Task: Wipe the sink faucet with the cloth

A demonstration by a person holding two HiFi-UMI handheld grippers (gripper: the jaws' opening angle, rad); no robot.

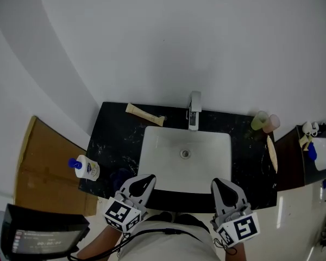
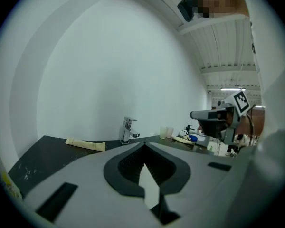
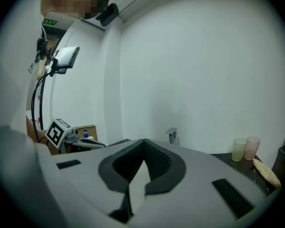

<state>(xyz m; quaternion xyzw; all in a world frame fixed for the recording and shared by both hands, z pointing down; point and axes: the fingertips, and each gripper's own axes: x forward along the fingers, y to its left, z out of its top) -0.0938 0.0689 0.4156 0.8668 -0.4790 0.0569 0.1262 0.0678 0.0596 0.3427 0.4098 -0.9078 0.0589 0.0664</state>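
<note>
**faucet not yet touched, no cloth in either gripper**

the faucet (image 1: pixel 194 111) is seen at the back edge of the sink (image 1: pixel 158 165), against the white wall, in the middle of the black counter (image 1: pixel 113 137). nothing is touching it. the wiping is judged not to have begun: the cloth has yet to be picked up and carried to the faucet. no cloth can be made out with certainty. only a dim bluish patch (image 1: pixel 120 177) is seen on the counter just beside the left gripper (image 1: pixel 149 178), and it is too dark to name.

the left gripper is held at the near edge of the sink with its jaws pressed together on nothing. the right gripper (image 1: pixel 218 182) is held at the other near corner, its jaws likewise closed and empty.

the basin and its drain are shown only in the head view, as is the soap bottle (image 1: pixel 86 168) at the counter's left end. in the left gripper view the faucet (image 2: pixel 128 130) is shown upright from the side, with a pale tube (image 2: pixel 85 145) lying to its left. two cups (image 3: pixel 239 149), well to the right of the faucet, are shown more clearly in the right gripper view.
</note>
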